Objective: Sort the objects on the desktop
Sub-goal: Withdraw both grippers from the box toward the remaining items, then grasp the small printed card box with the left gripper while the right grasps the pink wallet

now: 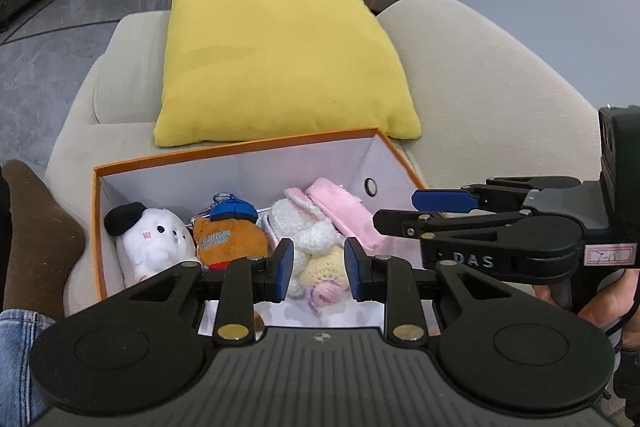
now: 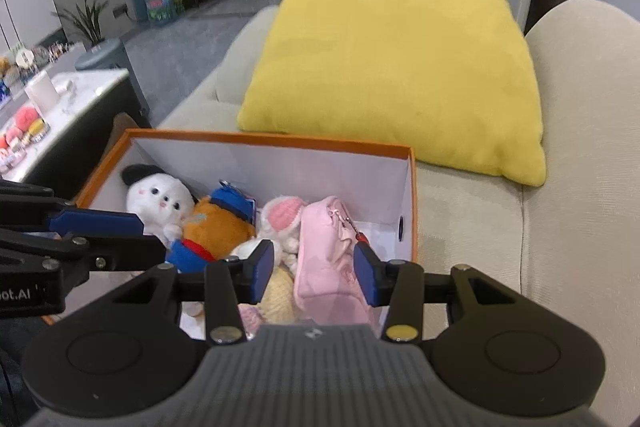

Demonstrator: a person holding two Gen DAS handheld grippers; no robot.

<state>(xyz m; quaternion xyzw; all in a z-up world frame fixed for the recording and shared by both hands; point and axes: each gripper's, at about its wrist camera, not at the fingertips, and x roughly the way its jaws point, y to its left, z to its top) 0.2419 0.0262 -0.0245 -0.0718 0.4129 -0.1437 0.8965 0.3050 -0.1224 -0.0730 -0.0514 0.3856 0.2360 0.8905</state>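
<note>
Above the orange box (image 2: pixel 280 141) on the sofa (image 2: pixel 580 227), both claws hover empty: left claw (image 1: pixel 319 269) narrow, right claw (image 2: pixel 314 275) wider. Inside the box lie a white plush (image 2: pixel 158 197), orange plush (image 2: pixel 216 227), and pink pouch (image 2: pixel 328 259).

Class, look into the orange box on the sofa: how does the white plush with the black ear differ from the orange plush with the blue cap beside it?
The white plush is pale with one black ear and a small face showing; the orange plush is orange-brown, wears a blue cap and has printed lettering. The white plush lies at the box's left end; the orange plush lies nearer the middle, with a metal ring at its cap. Both are soft toys lying side by side in the orange box.
</note>
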